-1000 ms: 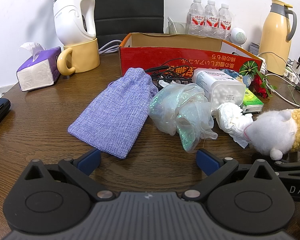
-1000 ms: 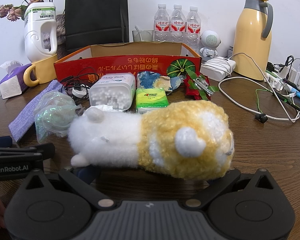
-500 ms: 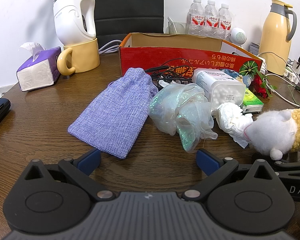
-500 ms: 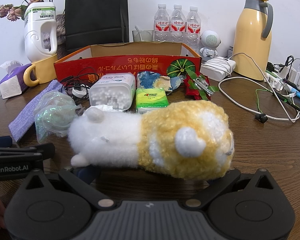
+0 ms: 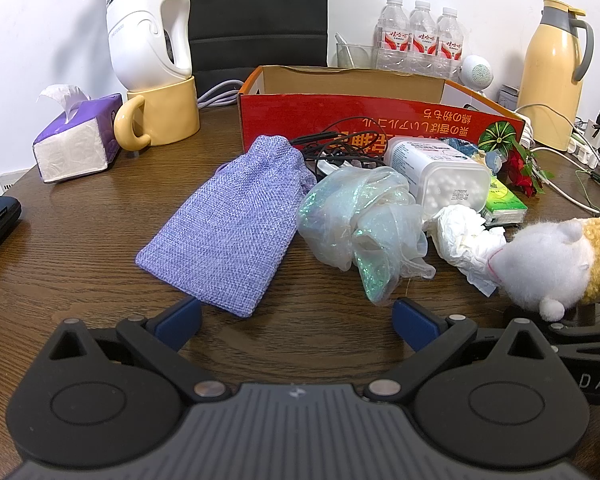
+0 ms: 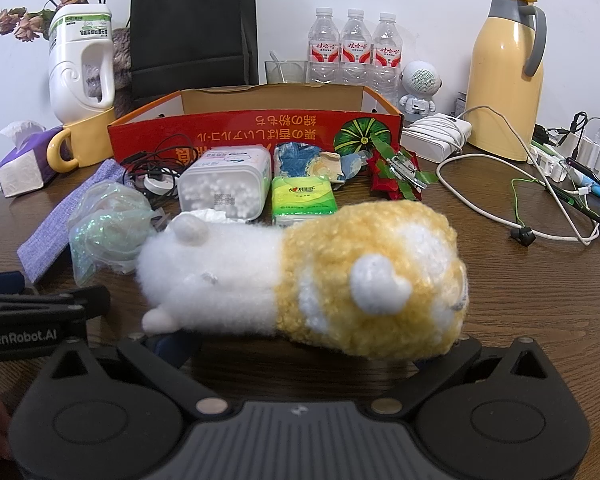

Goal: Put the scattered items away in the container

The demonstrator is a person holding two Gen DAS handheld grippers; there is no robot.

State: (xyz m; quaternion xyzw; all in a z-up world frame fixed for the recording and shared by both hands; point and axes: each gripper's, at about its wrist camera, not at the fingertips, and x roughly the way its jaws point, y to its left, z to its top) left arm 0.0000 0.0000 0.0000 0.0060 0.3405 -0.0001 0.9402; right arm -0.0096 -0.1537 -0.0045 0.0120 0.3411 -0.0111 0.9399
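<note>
Lilac woven pouch (image 5: 236,224), iridescent pale-green film (image 5: 364,224) beside it, white-and-yellow plush (image 6: 300,280), red box (image 5: 364,120) with green print behind.

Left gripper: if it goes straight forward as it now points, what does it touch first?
Probably the purple burlap pouch: its near corner lies just ahead of the open left gripper, toward its left finger. The iridescent organza bag is nearly as close, so depth is uncertain.

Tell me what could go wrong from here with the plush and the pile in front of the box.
The plush toy spans wider than the open right hand-held gripper, so a grasp may slip. The crumpled tissue touches its snout and may drag along. The earphone cable tangles beside the cotton swab box.
</note>
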